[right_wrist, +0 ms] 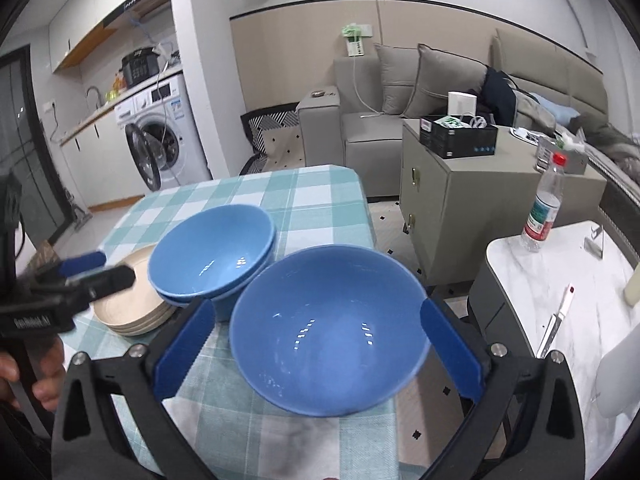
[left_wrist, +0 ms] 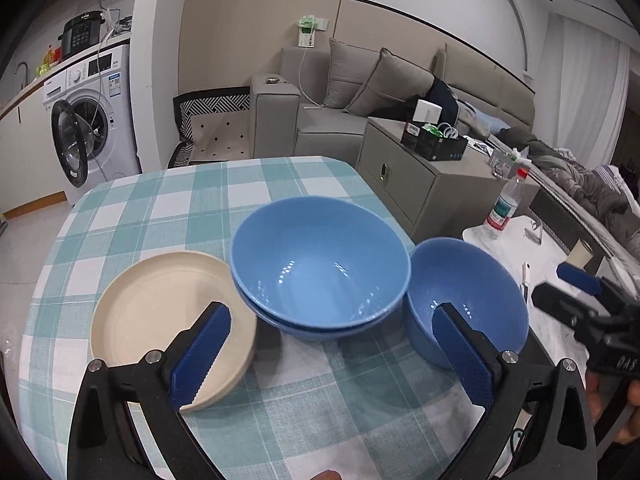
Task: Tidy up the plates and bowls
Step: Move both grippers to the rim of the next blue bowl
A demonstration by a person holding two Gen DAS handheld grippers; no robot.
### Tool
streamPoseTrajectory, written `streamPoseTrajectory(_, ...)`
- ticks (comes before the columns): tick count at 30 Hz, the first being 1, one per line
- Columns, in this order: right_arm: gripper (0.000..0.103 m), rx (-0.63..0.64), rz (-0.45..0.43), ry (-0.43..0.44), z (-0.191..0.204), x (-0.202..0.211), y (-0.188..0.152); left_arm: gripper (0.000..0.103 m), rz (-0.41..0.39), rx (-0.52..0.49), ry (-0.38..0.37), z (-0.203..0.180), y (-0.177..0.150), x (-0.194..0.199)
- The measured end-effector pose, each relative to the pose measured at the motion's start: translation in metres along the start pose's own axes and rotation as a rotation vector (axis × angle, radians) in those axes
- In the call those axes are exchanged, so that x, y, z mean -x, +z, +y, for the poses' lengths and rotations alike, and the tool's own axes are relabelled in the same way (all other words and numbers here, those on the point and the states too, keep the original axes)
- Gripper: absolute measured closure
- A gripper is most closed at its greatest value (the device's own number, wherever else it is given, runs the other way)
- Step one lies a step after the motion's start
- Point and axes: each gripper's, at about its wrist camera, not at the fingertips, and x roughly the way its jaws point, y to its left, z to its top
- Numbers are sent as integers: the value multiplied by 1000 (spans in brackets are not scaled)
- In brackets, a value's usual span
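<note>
Between the right fingers [right_wrist: 452, 350] sits an unpinched blue bowl [right_wrist: 328, 332].

Washing machine [left_wrist: 86, 120], door open, upper left. Grey sofa [left_wrist: 360, 92] with cushions, top centre. Water bottle [left_wrist: 505, 204] upright on white marble surface [right_wrist: 580, 280], right; knife [right_wrist: 556, 324] lying nearby.

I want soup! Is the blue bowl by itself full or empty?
Empty. The lone blue bowl stands upright on the checked tablecloth, and its bare shiny inside shows only light reflections.
</note>
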Motion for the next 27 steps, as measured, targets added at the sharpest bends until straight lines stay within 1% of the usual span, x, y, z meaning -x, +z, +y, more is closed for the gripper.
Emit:
streamPoseTrajectory(3,0,-24,5,-12,-11,2,1,0,11,-1,-16,-10,-7,-4)
streamPoseTrajectory(5,0,-47,1,-10,-19,3,1,0,19,-3,-15,-15,-10,-8)
streamPoseTrajectory(9,0,-77,21,-16,-31,1,-1,0,37,-9,-19,-27,-16,-17)
streamPoseTrajectory(16,0,-123,43,-44,-49,-7,-4,0,73,-51,-17,-50,-27,-30)
streamPoseTrajectory(18,0,-142,56,-41,-54,-12,-6,0,87,-62,-10,-56,-29,-36)
streamPoseTrajectory(22,0,-154,69,-35,-61,-18,-9,1,98,-76,-22,-65,-31,-45)
streamPoseTrajectory(25,0,-171,71,-17,-65,-24,-11,1,116,-68,-55,-68,-33,-52)
streamPoseTrajectory(26,0,-172,69,-15,-66,-26,-13,2,118,-61,-58,-67,-33,-54)
streamPoseTrajectory(27,0,-176,69,-12,-67,-28,-14,6,115,-53,-62,-67,-33,-57)
